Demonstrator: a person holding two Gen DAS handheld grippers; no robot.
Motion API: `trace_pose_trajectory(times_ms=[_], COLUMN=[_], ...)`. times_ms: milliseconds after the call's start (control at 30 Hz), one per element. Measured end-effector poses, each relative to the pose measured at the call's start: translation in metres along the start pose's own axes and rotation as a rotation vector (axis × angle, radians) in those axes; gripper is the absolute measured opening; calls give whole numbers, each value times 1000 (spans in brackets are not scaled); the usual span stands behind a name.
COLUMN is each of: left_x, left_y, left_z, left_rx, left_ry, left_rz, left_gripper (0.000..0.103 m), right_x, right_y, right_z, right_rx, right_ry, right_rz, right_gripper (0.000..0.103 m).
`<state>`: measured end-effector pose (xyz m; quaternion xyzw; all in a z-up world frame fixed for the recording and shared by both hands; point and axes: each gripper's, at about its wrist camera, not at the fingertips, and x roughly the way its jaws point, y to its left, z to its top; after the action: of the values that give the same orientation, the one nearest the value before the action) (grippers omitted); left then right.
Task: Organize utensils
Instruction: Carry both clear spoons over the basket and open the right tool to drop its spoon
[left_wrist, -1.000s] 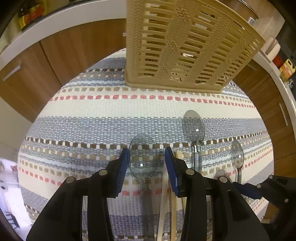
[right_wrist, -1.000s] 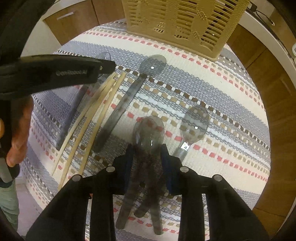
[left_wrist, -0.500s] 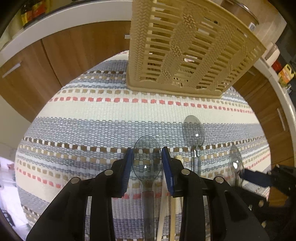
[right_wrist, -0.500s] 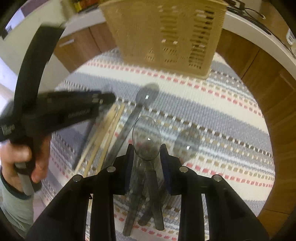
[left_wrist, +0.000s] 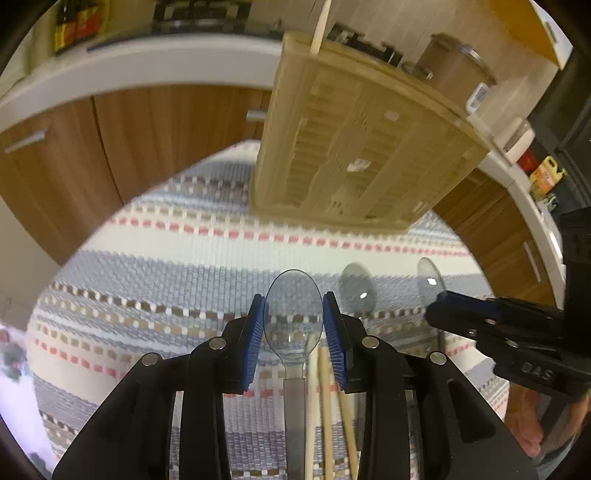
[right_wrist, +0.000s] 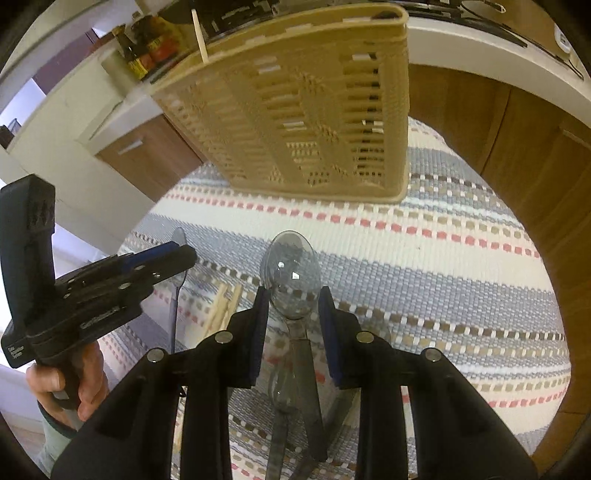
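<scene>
Two clear plastic spoons held, one per gripper, both well short of the basket (left_wrist: 362, 140). Left gripper (left_wrist: 293, 328) nearly closed on a spoon (left_wrist: 293, 314), blue pads (left_wrist: 255, 343) pressing the edges of the bowl, handle trailing back between the fingers. Right gripper (right_wrist: 290, 314) likewise narrowed around its own spoon (right_wrist: 290, 273), pads at the base of the bowl near the neck; firm contact on both sides hard to confirm there, though the spoon appears lifted off the mat (right_wrist: 461, 266).

Judging by look: very light, thin, see-through plastic, smooth and likely slippery against the pads, somewhat springy, liable to crack or pop out if squeezed hard across the bowl. Better hold probably at the neck or flat handle, where the sides run straighter. Gentle pressure advised.

In front of the basket, on the mat: another clear spoon (left_wrist: 356, 290) lying free, and chopsticks (left_wrist: 325, 398) below the left gripper. One pale stick (right_wrist: 199, 33) already standing in the basket's far corner.

Writing: raised lettering on the left gripper's body seen from the right wrist view, too blurred to read; partial letters on the right gripper's side, possibly "DAS", uncertain. Bottle labels behind the basket illegible.
</scene>
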<state>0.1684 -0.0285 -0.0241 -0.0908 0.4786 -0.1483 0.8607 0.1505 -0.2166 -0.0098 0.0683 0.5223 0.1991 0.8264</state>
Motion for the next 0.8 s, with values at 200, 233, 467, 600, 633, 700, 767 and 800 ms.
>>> trace_pose_trajectory(times_ms=[200, 233, 467, 600, 633, 700, 767, 800], left_x=[-42, -53, -111, -131, -135, -145, -143, -148], left_y=[1, -1, -14, -19, -21, -25, -35, -38], left_z=[3, 2, 4, 11, 14, 19, 28, 33], left_rx=[4, 17, 44, 38, 36, 34, 41, 49], left_ry=[-147, -204, -439, -509, -524, -562, -594, -617], left_rz=[-44, -44, -33, -49, -58, -73, -81, -75], left_gripper=[30, 30, 30, 30, 30, 30, 30, 30], right_x=[-27, -32, -77, -100, -102, -115, -127, -131], right_y=[0, 0, 0, 4, 6, 6, 8, 8], right_z=[-1, -4, -15, -15, -13, -10, -4, 0], right_rx=[-19, -24, -57, -73, -74, -80, -86, -87], right_ry=[-89, -105, -245, -321, -335, -376, -420, -438], right_rz=[53, 63, 133, 167, 171, 189, 205, 209], right_gripper=[24, 24, 24, 23, 23, 23, 22, 22])
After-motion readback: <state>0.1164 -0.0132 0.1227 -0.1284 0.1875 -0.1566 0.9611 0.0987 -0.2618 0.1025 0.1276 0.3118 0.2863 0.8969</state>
